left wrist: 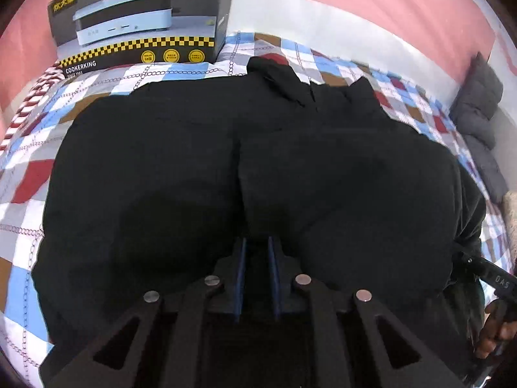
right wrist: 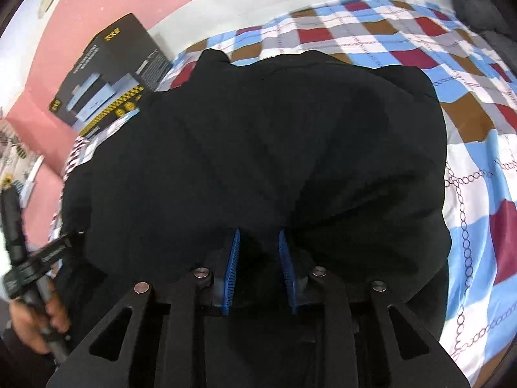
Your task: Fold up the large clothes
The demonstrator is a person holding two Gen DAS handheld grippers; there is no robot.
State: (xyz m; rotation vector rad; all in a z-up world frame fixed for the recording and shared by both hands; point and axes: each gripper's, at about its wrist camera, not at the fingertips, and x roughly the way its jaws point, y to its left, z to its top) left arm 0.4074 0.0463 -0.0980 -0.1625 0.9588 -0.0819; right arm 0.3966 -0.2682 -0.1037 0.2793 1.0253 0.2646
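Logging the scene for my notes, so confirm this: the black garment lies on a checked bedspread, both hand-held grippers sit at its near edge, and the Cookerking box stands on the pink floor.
One thing is wrong: the Cookerking box stands on the checked bedspread at its far edge, against the pink wall, not on a floor; the left wrist view shows it. The black garment and both hand-held grippers, left and right, are as stated.
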